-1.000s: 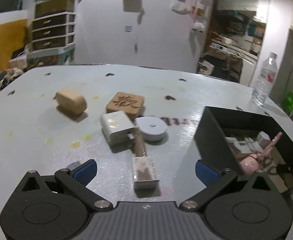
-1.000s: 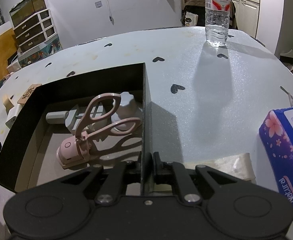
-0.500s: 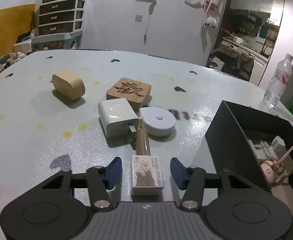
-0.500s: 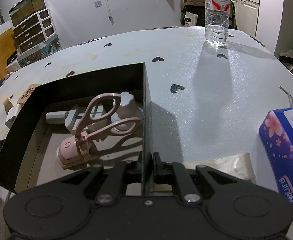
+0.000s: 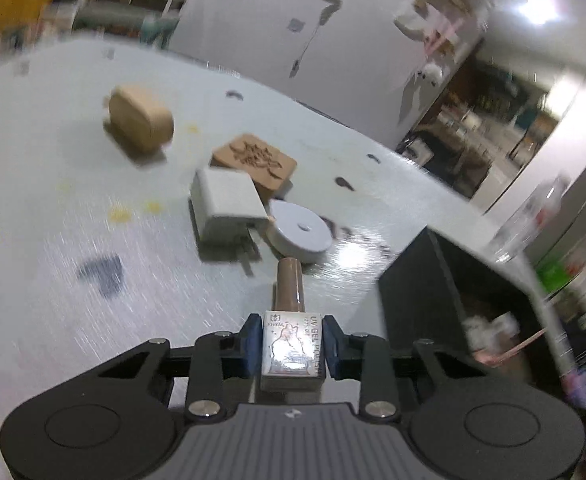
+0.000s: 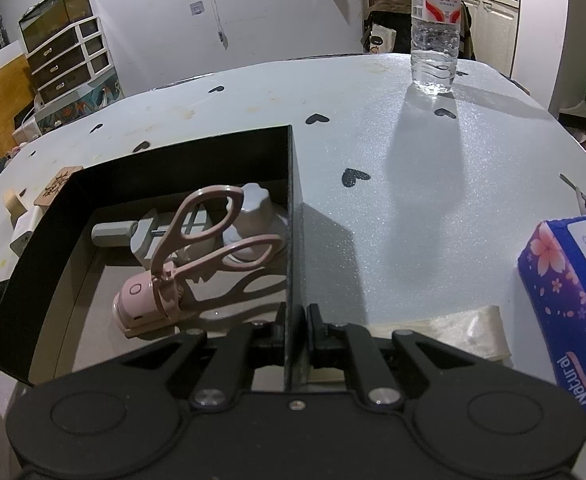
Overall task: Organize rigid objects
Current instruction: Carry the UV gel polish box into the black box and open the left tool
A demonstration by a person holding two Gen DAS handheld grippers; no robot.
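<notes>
Left gripper: pinching the polish bottle by its 2 flat sides, cap pointing far, likely for carrying to the box at right.
Right gripper: clamping the box's right wall, seemingly steadying it.
Box contents: a pink curler, a white jar and a grey clamp are lying inside; near floor bare.
Waiting on table: charger, disc, carved tile, wood block, clustered far-left of the box.
</notes>
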